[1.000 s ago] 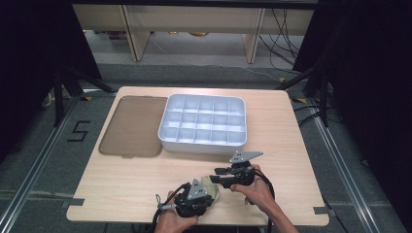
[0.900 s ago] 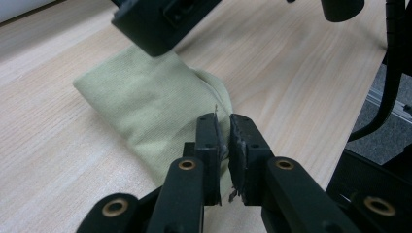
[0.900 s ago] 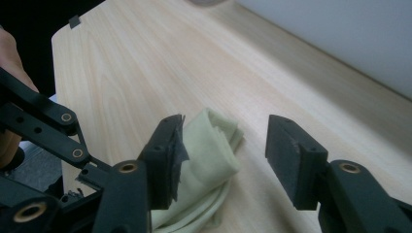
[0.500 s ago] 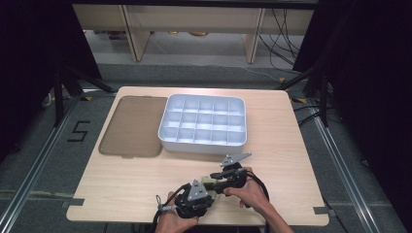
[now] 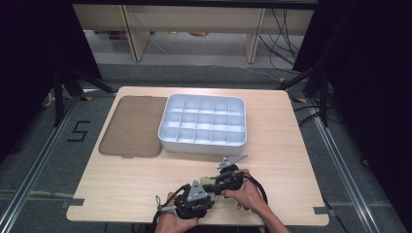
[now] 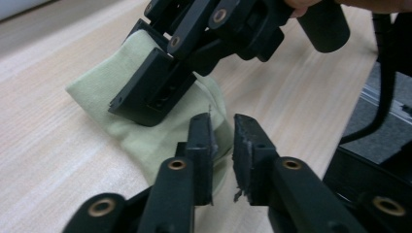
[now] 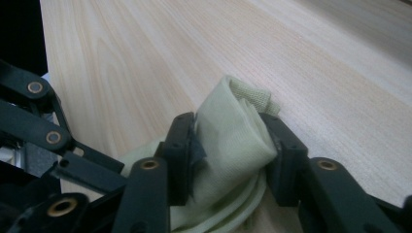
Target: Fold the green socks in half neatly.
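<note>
Pinching a bunched fold of pale green cloth [image 7: 233, 141] between its two black jaws, the right claw [image 7: 228, 145] is clamped on the fabric, having just been closing on it. The cloth lies low on the bench [image 5: 121, 189], near the person's edge, and spills out under the jaws. Just beside it, the left claw [image 6: 222, 145] stands with its jaws slightly apart, having just been opening; the cloth's edge lies right at the tip of one jaw, and no pad presses on it. From the high view both claws meet close together. Farther back stand a white compartment tray [image 5: 203, 145] and a brown lid [image 5: 132, 127] beside it.
</note>
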A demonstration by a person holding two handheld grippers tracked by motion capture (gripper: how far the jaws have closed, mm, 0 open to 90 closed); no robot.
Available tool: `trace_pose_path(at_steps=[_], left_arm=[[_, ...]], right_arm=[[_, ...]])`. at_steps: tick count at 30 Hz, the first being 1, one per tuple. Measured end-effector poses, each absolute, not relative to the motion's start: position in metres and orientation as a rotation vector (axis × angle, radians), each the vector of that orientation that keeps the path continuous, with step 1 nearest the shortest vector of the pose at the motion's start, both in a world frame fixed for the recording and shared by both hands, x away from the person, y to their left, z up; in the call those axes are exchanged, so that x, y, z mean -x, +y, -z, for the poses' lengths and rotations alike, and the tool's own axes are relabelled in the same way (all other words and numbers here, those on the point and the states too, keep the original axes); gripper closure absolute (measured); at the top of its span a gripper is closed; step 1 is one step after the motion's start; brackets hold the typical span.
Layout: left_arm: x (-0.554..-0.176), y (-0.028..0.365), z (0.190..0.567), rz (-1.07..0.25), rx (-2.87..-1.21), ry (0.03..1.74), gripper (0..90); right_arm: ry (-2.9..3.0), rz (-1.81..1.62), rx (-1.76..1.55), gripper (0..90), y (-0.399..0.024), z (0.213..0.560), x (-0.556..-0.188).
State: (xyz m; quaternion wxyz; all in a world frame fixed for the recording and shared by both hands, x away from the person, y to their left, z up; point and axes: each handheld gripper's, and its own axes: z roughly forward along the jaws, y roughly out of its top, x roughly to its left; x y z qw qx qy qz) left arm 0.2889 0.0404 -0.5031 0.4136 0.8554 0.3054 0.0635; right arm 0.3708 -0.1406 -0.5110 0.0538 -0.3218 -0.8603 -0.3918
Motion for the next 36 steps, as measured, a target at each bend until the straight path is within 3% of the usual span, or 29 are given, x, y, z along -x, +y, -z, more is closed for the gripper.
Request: trace_pose_path(at_steps=[5, 13, 19, 36], left_arm=[[-0.281, 0.060, 0.496, -0.119, -2.070, 0.815, 62.5], [-0.268, 0.107, 0.493, -0.121, -2.007, 0.944, 44.6], [-0.269, 0.139, 0.499, -0.175, -1.972, 1.036, 40.2], [-0.280, 0.155, 0.501, -0.236, -1.984, 1.086, 30.8]], right_arm=[[-2.612, 1.216, 0.961, 70.1, -0.140, 0.511, -0.370], [-2.596, 1.235, 0.960, 72.7, -0.142, 0.512, -0.370], [-2.578, 1.255, 0.958, 73.5, -0.143, 0.513, -0.370], [-2.578, 1.425, 0.871, 74.2, -0.155, 0.491, -0.365]])
